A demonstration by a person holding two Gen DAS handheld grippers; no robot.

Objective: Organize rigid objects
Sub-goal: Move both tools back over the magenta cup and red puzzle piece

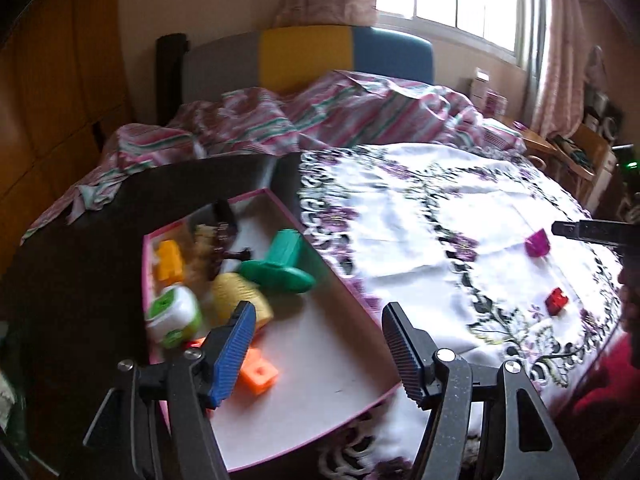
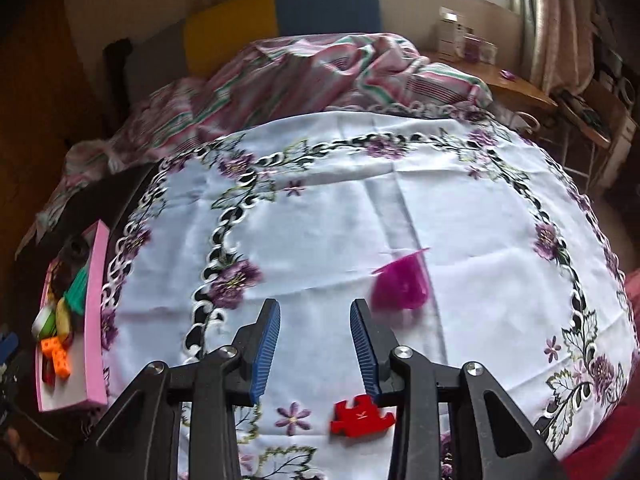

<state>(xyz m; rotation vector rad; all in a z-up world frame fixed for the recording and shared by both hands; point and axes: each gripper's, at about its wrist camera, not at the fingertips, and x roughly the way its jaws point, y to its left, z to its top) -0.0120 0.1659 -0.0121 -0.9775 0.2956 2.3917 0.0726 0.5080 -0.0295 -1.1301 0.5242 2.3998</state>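
The toys you are sorting lie in two groups. On your left, the pink box sits at the edge of the flowered cloth and holds an orange block near its front, a white and green cube against its left wall, a yellow ribbed piece beside that, a green piece leaning across the middle, and a small yellow block further back. Dark items at the far end are too blurred to name. Your left gripper hangs over the front of the box with its jaws standing well apart and nothing between them.

To the right, on the open cloth, a purple piece lies just beyond your right gripper, slightly to its right. A red puzzle piece lies close beneath the right jaw. The right jaws stand narrowly apart, holding nothing.
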